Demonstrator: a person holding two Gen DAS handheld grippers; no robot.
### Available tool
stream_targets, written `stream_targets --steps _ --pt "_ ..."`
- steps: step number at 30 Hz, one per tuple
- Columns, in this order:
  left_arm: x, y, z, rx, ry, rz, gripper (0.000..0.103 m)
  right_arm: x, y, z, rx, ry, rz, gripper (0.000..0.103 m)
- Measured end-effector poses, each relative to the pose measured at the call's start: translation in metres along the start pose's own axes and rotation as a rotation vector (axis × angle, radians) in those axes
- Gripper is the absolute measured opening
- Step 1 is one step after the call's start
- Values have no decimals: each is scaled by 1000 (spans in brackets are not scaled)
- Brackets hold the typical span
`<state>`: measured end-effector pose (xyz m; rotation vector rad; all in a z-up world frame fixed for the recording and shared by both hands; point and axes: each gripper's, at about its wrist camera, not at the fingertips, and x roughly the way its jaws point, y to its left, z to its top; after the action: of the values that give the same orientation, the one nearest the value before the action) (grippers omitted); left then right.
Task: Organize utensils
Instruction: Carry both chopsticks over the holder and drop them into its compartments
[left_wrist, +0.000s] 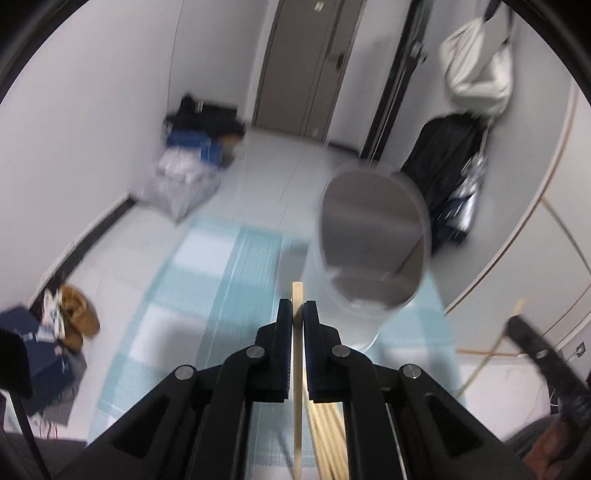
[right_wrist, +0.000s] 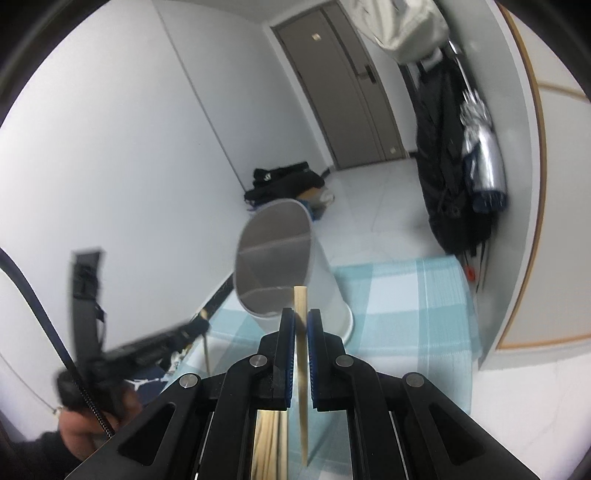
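The left gripper (left_wrist: 297, 314) is clamped on a wooden chopstick (left_wrist: 297, 295), and the right gripper (right_wrist: 301, 321) pinches a second chopstick (right_wrist: 300, 299). The white divided utensil holder (left_wrist: 373, 236) stands on the blue checked mat (left_wrist: 207, 258), at about one o'clock from the left gripper and eleven o'clock from the right. Both sticks are held near one end, so either could pivot or slip in its gripper, strike the holder's rim and tip it.
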<state>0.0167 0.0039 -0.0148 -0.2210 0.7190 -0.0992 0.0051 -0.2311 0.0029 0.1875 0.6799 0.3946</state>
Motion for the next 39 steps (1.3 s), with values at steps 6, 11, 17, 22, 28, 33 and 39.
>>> stream_targets --steps 6,11,17,22,28,33,39 --pt "-18 -13 7 48 -56 -50 3 -4 22 0 -88 -46 -8 6" --pt "-32 -19 11 110 -68 -58 3 -8 30 5 -109 -73 -5 6" --pt "-51 -25 34 152 -84 -81 3 -17 38 24 -117 -109 18 6" --pt "-66 -30 70 165 -120 -111 3 -29 44 53 -116 -148 37 6" --pt "-73 -44 114 189 -193 -140 3 -35 53 107 -171 -219 54 6" --pt "-66 -52 145 209 -244 -161 3 -26 61 147 -229 -273 73 6" --pt "-37 -49 167 223 -255 -171 3 1 60 175 -282 -322 76 6"
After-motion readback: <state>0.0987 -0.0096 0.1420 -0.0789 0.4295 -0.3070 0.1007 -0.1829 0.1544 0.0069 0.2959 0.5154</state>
